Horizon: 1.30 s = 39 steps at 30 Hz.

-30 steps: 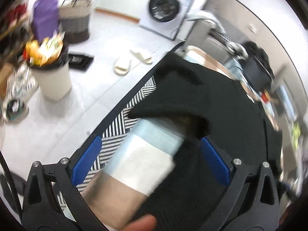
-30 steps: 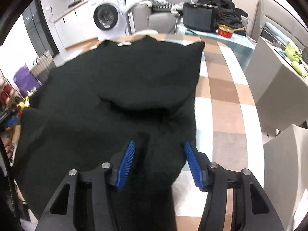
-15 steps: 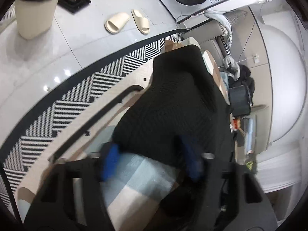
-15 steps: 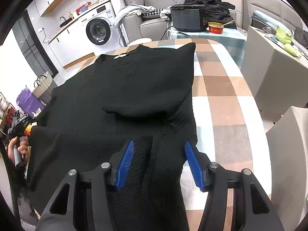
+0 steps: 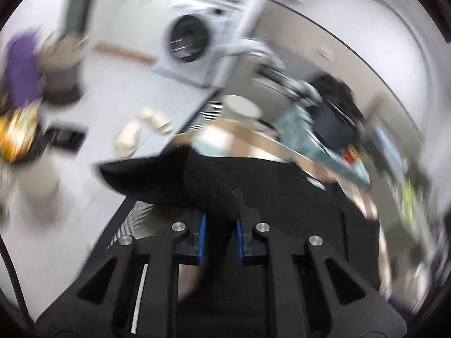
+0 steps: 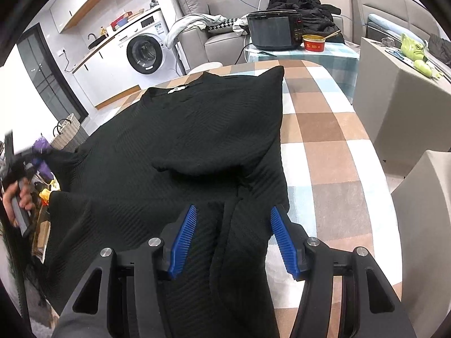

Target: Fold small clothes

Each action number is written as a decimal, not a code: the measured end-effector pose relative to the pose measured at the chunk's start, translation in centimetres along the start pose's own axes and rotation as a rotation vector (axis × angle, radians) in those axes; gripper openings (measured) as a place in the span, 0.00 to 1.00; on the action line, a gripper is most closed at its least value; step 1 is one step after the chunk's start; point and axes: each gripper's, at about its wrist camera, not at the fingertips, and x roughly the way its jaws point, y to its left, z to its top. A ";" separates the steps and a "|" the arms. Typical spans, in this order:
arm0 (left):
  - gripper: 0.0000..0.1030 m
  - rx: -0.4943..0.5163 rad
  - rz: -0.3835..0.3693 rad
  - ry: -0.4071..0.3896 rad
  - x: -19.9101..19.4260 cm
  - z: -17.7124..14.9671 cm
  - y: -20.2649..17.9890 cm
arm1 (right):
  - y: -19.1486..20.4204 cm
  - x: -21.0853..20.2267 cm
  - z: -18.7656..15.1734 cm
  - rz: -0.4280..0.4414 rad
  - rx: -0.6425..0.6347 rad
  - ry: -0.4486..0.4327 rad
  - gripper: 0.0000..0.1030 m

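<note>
A black knit sweater (image 6: 203,129) lies spread on the checked table (image 6: 318,129), one sleeve folded across its body. My right gripper (image 6: 234,239) is open, its blue pads on either side of the sweater's near hem fold. My left gripper (image 5: 220,219) is shut on the sweater's left sleeve (image 5: 174,180) and holds it lifted off the table; this view is blurred by motion. In the right wrist view the left gripper (image 6: 19,169) shows at the far left edge, held in a hand, with the sleeve end (image 6: 60,157) in it.
A black appliance (image 6: 273,32) and a red bowl (image 6: 313,42) stand on a far side table. A washing machine (image 6: 145,53) is at the back left. Grey furniture (image 6: 400,104) stands to the right of the table. A basket (image 6: 67,133) sits on the floor at left.
My left gripper has closed on the sleeve and lifted it, swinging its view up fast. My right gripper has stayed open over the hem.
</note>
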 end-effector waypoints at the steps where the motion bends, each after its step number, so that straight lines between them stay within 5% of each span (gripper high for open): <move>1: 0.13 0.085 -0.023 0.009 0.4 -0.4 -3.0 | -0.1 -0.1 -0.2 -0.001 0.001 -0.001 0.55; 3: 0.16 0.223 -0.094 0.106 1.8 -2.0 -8.3 | -0.3 -0.2 -0.4 0.004 0.007 -0.001 0.55; 5: 0.40 0.268 -0.162 0.208 3.4 -4.2 -11.1 | -0.6 -0.2 -0.5 0.002 0.009 0.000 0.55; 7: 0.57 0.270 -0.199 0.276 4.0 -6.0 -11.7 | -1.0 -0.2 -0.8 -0.009 0.020 0.006 0.55; 11: 0.63 0.211 -0.174 0.280 3.6 -6.6 -9.6 | -1.6 -0.5 -1.1 -0.014 0.037 0.005 0.55; 19: 0.64 0.039 -0.056 0.261 5.1 -5.6 -2.3 | -2.0 0.1 -1.3 0.001 0.054 0.009 0.55; 31: 0.65 0.102 0.028 0.246 -0.9 -10.6 2.3 | -2.2 -0.9 -2.5 -0.007 0.027 0.055 0.69; 39: 0.68 0.103 0.046 0.202 -5.7 -13.1 4.3 | -1.3 -2.2 -5.1 -0.004 -0.018 0.076 0.69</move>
